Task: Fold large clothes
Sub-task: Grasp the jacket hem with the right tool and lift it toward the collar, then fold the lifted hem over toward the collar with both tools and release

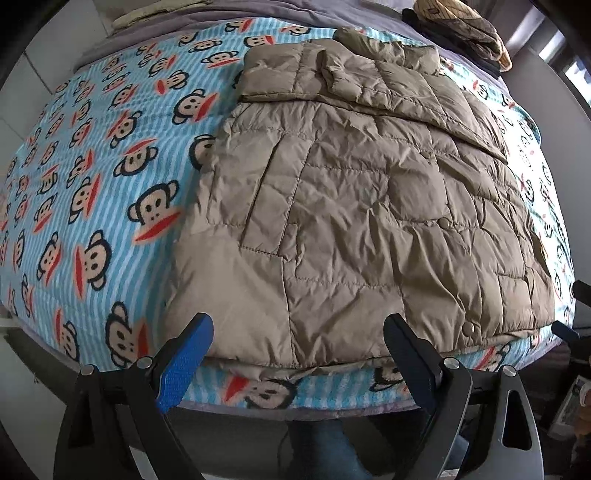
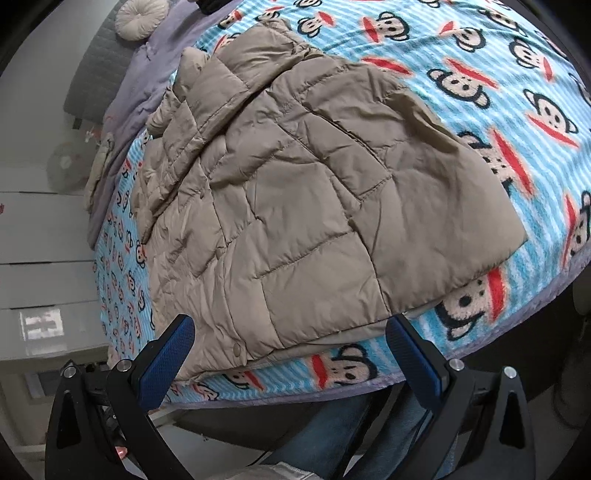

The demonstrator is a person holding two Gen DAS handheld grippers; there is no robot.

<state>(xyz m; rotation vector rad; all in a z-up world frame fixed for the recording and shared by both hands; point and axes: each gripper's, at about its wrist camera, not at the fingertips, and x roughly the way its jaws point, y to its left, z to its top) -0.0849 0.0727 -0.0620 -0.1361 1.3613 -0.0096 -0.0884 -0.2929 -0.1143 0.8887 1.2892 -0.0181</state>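
Jacket (image 1: pixel 351 206), a tan quilted puffer w/ snap buttons, lay flat on the bed's monkey-print blanket (image 1: pixel 92 166), its hem near the bed edge and sleeves folded across the upper part. We held the left hand-held gripper (image 1: pixel 299 354) spread wide, w/ nothing between its fingers, just short of the hem. Right hand-held gripper (image 2: pixel 291 350) was likewise spread wide and gripping nothing, hovering by the hem's other corner. Clothes pile (image 1: pixel 465 33) sat at the far end of the bed.
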